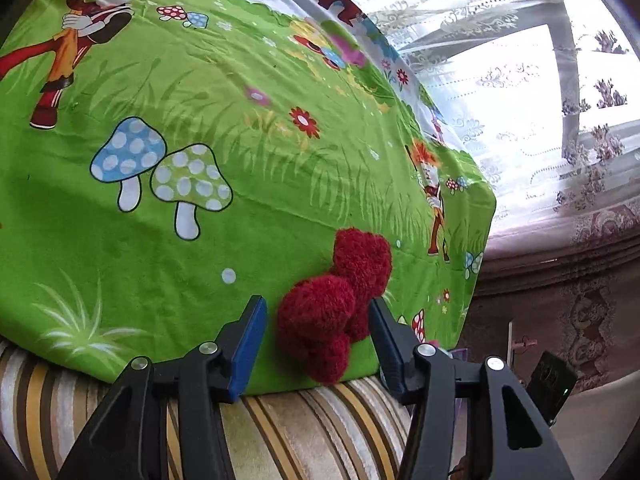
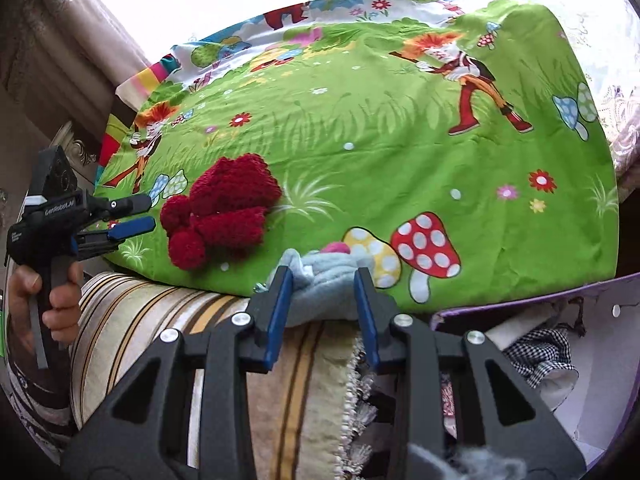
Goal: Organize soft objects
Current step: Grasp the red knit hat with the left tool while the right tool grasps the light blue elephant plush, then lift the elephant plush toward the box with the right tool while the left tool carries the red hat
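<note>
The right claw [image 2: 323, 304] pinches a pale blue fleece cloth [image 2: 320, 280] at the bed's near edge, and a loose fold could slip out while it is carried to the box [image 2: 608, 300]. The left claw [image 1: 318, 332] stands spread around a fuzzy dark-red knit piece [image 1: 340, 300] – bobbled, lying on the green bedsheet [image 1: 200, 100] – not yet squeezed.

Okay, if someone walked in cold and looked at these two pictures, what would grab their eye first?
Probably the bright green cartoon sheet printed with mushrooms and figures, spread over a striped cushion. Next, the fuzzy dark red knitted item lying near the sheet's front edge, with the left gripper open around it. Then the pale blue soft cloth clamped in the right gripper at the front edge, beside a purple box holding checked fabric.
</note>
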